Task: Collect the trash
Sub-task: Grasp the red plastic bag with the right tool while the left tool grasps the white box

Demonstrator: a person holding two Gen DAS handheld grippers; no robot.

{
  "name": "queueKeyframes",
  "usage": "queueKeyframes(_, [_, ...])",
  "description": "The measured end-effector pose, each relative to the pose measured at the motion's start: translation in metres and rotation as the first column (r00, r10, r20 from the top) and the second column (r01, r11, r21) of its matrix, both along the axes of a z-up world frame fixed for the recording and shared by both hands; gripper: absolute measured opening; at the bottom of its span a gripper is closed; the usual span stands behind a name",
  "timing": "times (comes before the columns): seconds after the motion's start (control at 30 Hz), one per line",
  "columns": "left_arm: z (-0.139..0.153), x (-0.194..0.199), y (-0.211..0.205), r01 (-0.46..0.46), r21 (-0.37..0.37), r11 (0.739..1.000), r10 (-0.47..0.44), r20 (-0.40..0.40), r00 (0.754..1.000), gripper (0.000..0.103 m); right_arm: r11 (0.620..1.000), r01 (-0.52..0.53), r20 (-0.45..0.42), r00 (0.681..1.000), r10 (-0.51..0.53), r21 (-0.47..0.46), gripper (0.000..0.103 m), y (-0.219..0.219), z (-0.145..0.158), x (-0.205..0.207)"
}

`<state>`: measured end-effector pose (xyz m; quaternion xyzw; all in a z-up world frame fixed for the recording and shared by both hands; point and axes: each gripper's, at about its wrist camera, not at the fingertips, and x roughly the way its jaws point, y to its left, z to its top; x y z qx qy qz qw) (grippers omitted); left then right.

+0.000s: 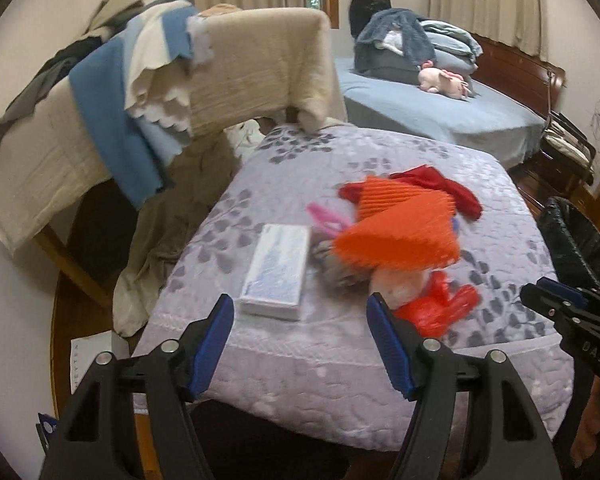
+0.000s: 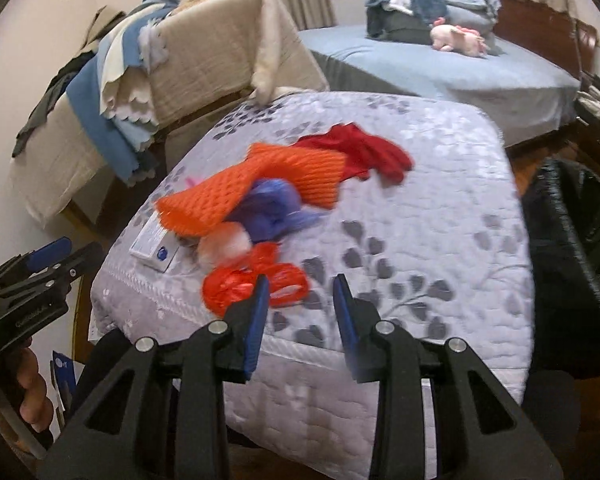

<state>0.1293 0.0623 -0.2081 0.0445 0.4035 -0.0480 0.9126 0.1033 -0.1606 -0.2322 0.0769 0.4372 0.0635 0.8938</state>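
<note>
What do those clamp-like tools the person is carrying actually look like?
Both the left gripper and the right gripper are matte black plastic frames with triangular cut-outs and silver pivot bolts. Each ends in two flat fingers faced with ribbed blue pads. Pale lettering marks the side bodies.

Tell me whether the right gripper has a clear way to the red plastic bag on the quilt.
Probably yes. The right gripper, jaws apart and empty, points at the red plastic bag lying at the pile's near edge; nothing sits between them.
</note>
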Motion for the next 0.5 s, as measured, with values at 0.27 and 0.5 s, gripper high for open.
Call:
queueKeyframes(0.27, [-0.030,0.009,0.018,-0.006,-0.018,1.000,0.005,-0.038,0.999,0.068,0.999,-0.042,-0.037,0.998,0.042,-0.007,0.040,0.039,-0.028,0.016])
queueKeyframes(0.5, [-0.049,0.025,0.032,-0.017,-0.028,0.999,0.014,-0.076,0.997,0.068,0.997,-0.074,-0.079,0.994,0.072,-0.015,0.048,0.059,-0.050,0.031])
